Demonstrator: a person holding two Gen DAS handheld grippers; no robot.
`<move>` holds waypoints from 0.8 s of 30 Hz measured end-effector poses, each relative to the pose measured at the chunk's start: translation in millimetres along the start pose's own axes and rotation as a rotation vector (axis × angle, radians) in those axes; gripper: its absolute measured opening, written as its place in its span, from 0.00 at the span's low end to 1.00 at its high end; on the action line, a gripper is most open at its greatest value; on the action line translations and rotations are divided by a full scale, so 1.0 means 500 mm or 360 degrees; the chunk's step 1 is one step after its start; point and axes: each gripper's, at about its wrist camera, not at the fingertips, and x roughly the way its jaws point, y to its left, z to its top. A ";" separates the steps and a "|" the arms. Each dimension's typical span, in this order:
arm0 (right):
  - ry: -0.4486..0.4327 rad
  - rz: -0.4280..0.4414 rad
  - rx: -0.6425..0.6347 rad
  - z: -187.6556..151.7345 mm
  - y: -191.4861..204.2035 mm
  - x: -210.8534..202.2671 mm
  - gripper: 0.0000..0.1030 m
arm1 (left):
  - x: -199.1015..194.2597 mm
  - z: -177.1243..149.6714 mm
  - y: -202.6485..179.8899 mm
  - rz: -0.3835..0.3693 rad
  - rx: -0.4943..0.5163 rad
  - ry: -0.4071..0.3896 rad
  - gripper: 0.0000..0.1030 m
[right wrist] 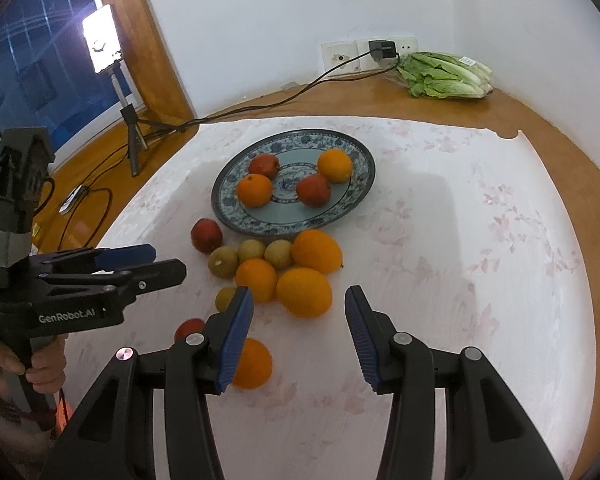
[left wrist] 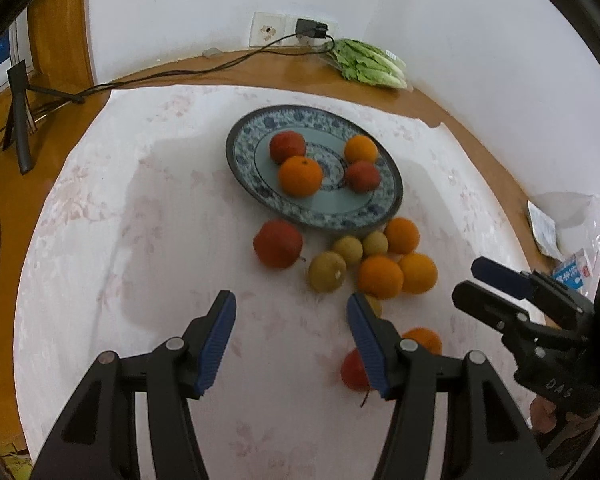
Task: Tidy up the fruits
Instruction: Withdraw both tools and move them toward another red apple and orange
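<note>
I hold the left gripper (left wrist: 291, 330) low over the near part of the cloth, pointing toward the plate (left wrist: 380, 222); its blue-padded fingers (left wrist: 216, 340) stand wide apart and grip nothing. The right gripper (right wrist: 299, 322) sits alongside at similar height, likewise spread open and empty, its left finger (right wrist: 236, 336) passing in front of a loose orange (right wrist: 256, 364). The blue-and-white plate carries two oranges (left wrist: 301, 176) and two red apples (left wrist: 287, 146). Just in front of its near rim lies a cluster of fruit touching one another: three oranges (left wrist: 380, 277), several small brownish-yellow fruits (left wrist: 327, 272), and a red apple (left wrist: 278, 243) slightly to the left. Another apple (left wrist: 352, 370) rests nearer me, partly hidden behind the left gripper. A white floral cloth (left wrist: 140, 240) covers the wooden table (left wrist: 4, 200); a bagged lettuce (left wrist: 370, 64) lies by the white wall, near a socket with a plugged charger (left wrist: 311, 29), and a lamp on a tripod (right wrist: 102, 42) glows beside the dark window.
</note>
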 end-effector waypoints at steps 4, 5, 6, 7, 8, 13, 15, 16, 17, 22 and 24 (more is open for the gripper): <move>-0.0002 0.0012 0.0001 -0.016 0.007 -0.013 0.47 | -0.003 -0.018 -0.009 -0.0033 0.0008 0.0026 0.59; 0.0000 0.0012 -0.0003 -0.022 0.010 -0.016 0.47 | -0.006 -0.024 -0.013 -0.0042 0.0013 0.0029 0.59; 0.0000 0.0010 -0.0007 -0.026 0.012 -0.018 0.47 | -0.008 -0.029 -0.016 -0.0049 0.0018 0.0027 0.59; -0.0002 0.0007 -0.0010 -0.031 0.013 -0.022 0.47 | -0.010 -0.033 -0.019 -0.0056 0.0023 0.0027 0.59; -0.0003 0.0007 -0.0009 -0.034 0.013 -0.024 0.47 | -0.011 -0.038 -0.022 -0.0065 0.0028 0.0029 0.59; 0.0002 -0.0010 0.0014 -0.052 0.008 -0.033 0.47 | -0.010 -0.059 -0.043 -0.0095 0.0073 0.0048 0.59; 0.0010 -0.0015 0.0030 -0.057 0.004 -0.033 0.47 | -0.004 -0.064 -0.051 -0.0103 0.0086 0.0061 0.59; 0.0013 -0.0020 0.0037 -0.059 0.001 -0.032 0.47 | -0.001 -0.066 -0.054 -0.0103 0.0093 0.0067 0.59; 0.0016 -0.0025 0.0044 -0.061 -0.002 -0.032 0.47 | 0.001 -0.068 -0.058 -0.0103 0.0101 0.0070 0.59; 0.0021 -0.0036 0.0070 -0.066 -0.013 -0.033 0.47 | 0.012 -0.077 -0.069 -0.0092 0.0147 0.0066 0.59; 0.0023 -0.0037 0.0074 -0.066 -0.015 -0.033 0.47 | 0.017 -0.079 -0.073 -0.0090 0.0165 0.0065 0.59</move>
